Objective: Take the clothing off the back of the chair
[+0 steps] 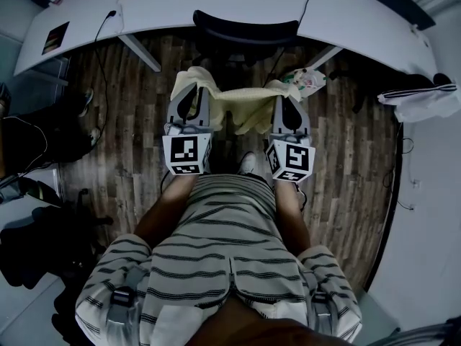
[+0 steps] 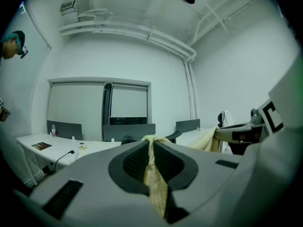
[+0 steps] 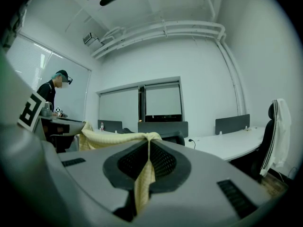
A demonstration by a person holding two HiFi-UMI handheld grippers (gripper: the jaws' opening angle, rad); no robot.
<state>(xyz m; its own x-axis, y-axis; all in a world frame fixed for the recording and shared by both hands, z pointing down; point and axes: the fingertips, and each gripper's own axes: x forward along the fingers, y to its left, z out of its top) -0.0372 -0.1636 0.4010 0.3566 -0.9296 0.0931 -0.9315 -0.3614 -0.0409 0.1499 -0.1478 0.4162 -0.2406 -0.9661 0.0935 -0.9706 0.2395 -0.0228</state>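
Note:
A pale yellow garment point(image 1: 241, 103) hangs stretched between my two grippers, in front of the black office chair point(image 1: 245, 33) and apart from its back. My left gripper point(image 1: 189, 92) is shut on the garment's left end, and the cloth point(image 2: 155, 183) runs pinched between its pads. My right gripper point(image 1: 288, 96) is shut on the right end, where a fold of the cloth point(image 3: 143, 181) is clamped between the pads. Both grippers point level toward the desk. The garment's lower edge sags between them.
A long white desk point(image 1: 216, 6) curves behind the chair. A second chair with a white striped jacket point(image 1: 421, 99) stands at the right. A person point(image 3: 52, 91) in a cap stands off to the side. The floor is wood point(image 1: 137, 114), with cables near the desk legs.

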